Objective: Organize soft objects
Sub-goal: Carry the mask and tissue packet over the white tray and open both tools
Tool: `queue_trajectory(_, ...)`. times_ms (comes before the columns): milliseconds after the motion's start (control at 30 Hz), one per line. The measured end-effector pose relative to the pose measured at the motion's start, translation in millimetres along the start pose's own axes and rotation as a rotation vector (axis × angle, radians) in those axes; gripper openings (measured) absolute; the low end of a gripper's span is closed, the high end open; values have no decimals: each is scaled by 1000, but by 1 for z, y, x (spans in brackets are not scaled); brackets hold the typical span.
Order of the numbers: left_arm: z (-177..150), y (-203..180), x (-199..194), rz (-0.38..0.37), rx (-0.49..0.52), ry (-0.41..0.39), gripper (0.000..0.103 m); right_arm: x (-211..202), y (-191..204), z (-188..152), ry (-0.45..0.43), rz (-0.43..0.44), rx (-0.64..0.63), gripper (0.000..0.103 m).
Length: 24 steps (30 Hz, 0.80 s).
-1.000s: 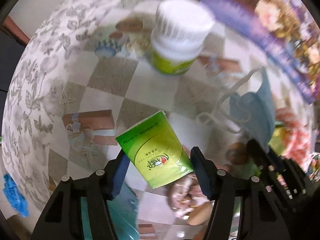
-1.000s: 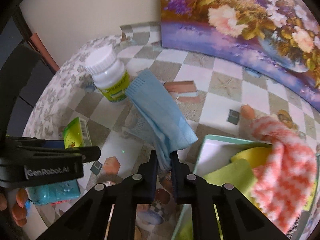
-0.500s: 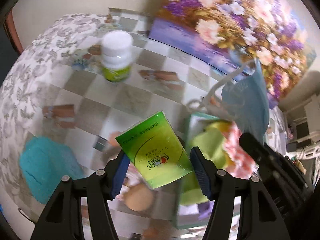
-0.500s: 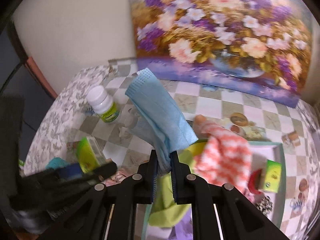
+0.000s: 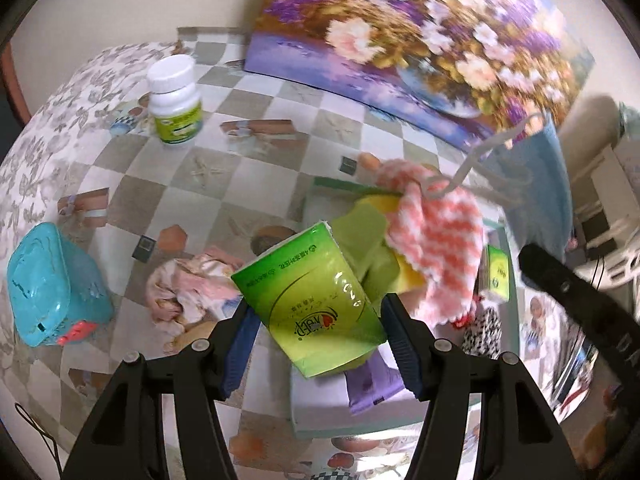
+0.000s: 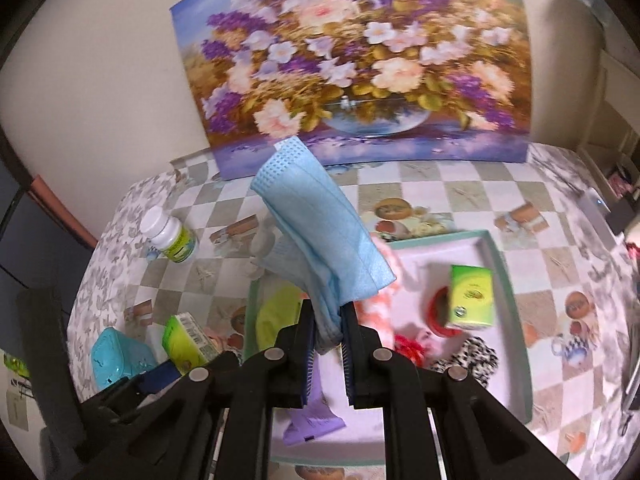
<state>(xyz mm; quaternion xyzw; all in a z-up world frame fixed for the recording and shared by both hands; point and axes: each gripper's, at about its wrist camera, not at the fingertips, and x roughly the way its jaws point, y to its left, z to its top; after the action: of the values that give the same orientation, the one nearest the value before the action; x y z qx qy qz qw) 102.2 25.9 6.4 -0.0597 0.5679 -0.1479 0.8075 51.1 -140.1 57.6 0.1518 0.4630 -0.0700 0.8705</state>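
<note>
My left gripper [image 5: 316, 322] is shut on a green tissue pack [image 5: 312, 300] and holds it above the near left corner of the teal-rimmed tray [image 5: 320, 428]. My right gripper [image 6: 326, 326] is shut on a blue face mask [image 6: 320, 232] and holds it above the tray [image 6: 498, 256]; the mask also shows in the left wrist view [image 5: 532, 176]. The tray holds a pink-and-white cloth [image 5: 436, 236], a yellow-green cloth [image 6: 276, 312], a second green tissue pack [image 6: 470, 294], a purple item [image 6: 312, 420] and a spotted scrunchie [image 6: 472, 356]. A pink crumpled cloth [image 5: 188, 284] lies on the table left of the tray.
A white pill bottle [image 5: 174, 100] stands at the back left of the table. A teal box [image 5: 52, 268] sits near the left edge. A flower painting [image 6: 356, 60] leans against the wall behind the table. The checked tablecloth [image 5: 256, 168] covers the table.
Both grippers have moved up and to the right over the tray, each keeping its load. The bottle and teal box now sit further off to the left.
</note>
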Motion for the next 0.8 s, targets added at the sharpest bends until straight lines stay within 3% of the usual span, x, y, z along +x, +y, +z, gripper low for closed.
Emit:
queue_trajectory(233, -11, -16, 13, 33, 75, 20, 64, -18, -24, -11, -13, -42, 56, 13)
queue_trajectory(467, -21, -37, 18, -1, 143, 34, 64, -19, -73, -21, 31, -190, 186, 13)
queue_trajectory(633, -21, -49, 22, -10, 183, 29, 64, -5, -96, -28, 78, -206, 256, 13)
queue_trajectory(800, -22, -56, 28, -34, 198, 31, 64, 13, -92, -32, 130, -214, 236, 13)
